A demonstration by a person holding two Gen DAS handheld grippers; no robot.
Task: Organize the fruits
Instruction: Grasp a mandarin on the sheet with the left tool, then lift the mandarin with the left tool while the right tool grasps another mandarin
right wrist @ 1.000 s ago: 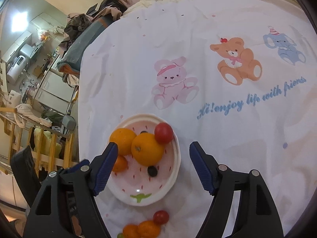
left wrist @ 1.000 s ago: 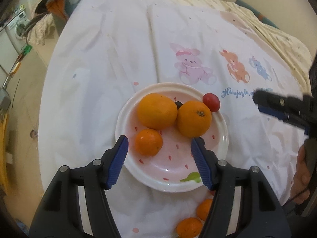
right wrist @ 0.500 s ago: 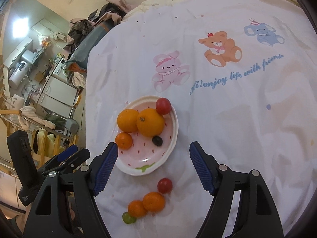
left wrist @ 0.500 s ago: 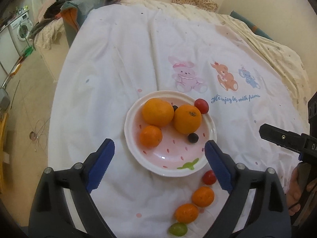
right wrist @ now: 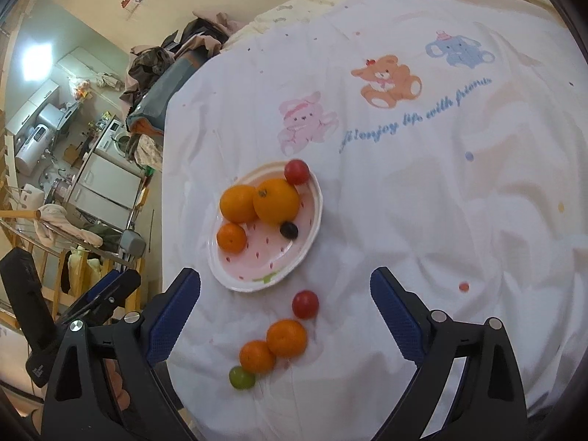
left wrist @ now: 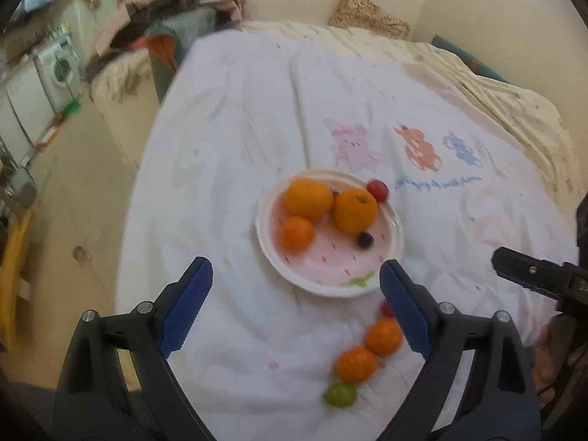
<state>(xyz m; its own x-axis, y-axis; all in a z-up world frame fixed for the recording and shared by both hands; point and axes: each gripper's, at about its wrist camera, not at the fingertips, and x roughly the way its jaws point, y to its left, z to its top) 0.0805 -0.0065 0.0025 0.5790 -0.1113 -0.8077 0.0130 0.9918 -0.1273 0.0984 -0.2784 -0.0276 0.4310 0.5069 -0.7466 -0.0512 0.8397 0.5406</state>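
Pink plate point(right wrist: 310, 217) on the white bed sheet point(right wrist: 441, 220) holds three oranges, a red tomato point(right wrist: 296, 171) and a dark grape; left hand-held gripper point(left wrist: 296, 307) wide and empty, right hand-held gripper point(right wrist: 284, 314) opening, nothing gripped, above loose fruit beside the plate.

I see bare sheet point(right wrist: 422, 220) wide open to the right of the plate point(right wrist: 312, 217) and beyond it, room to pass. On the near side, a red tomato point(right wrist: 305, 304), two small oranges point(right wrist: 286, 337) point(right wrist: 257, 356) and a green grape point(right wrist: 241, 377) crowd the approach. To the plate's left the bed edge falls away to cluttered floor
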